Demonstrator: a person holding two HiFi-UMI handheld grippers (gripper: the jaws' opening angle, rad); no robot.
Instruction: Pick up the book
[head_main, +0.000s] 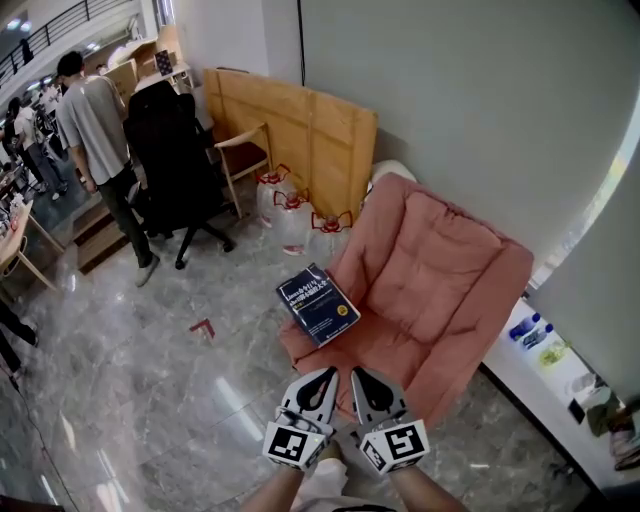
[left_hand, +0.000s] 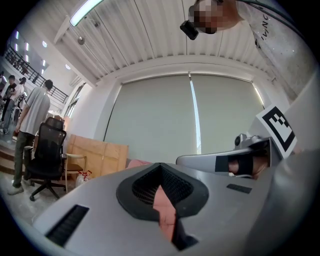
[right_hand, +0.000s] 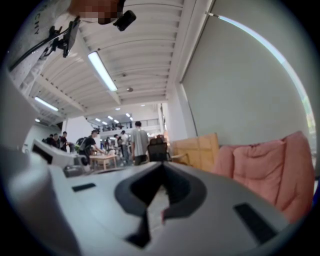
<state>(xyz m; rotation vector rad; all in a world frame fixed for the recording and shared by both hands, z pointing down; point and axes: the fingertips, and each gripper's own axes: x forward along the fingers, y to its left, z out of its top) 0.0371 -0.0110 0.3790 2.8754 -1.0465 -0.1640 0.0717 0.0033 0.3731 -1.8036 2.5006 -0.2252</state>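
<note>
A dark blue book (head_main: 318, 305) lies flat on the front left corner of a pink cushioned seat (head_main: 440, 290). Both grippers show at the bottom of the head view, side by side and a short way in front of the book, not touching it. My left gripper (head_main: 322, 380) has its jaws together with nothing between them; in the left gripper view (left_hand: 162, 200) only pink cushion shows through the gap. My right gripper (head_main: 360, 380) is also shut and empty. The right gripper view (right_hand: 159, 200) looks past its jaws to the pink seat (right_hand: 270, 165) on the right. The book is hidden in both gripper views.
Water jugs (head_main: 290, 215) stand by a wooden panel (head_main: 300, 130) behind the seat. A black office chair (head_main: 175, 150) and a standing person (head_main: 95, 130) are at the far left. A white ledge with bottles (head_main: 535, 335) runs on the right. A red mark (head_main: 203, 327) lies on the glossy floor.
</note>
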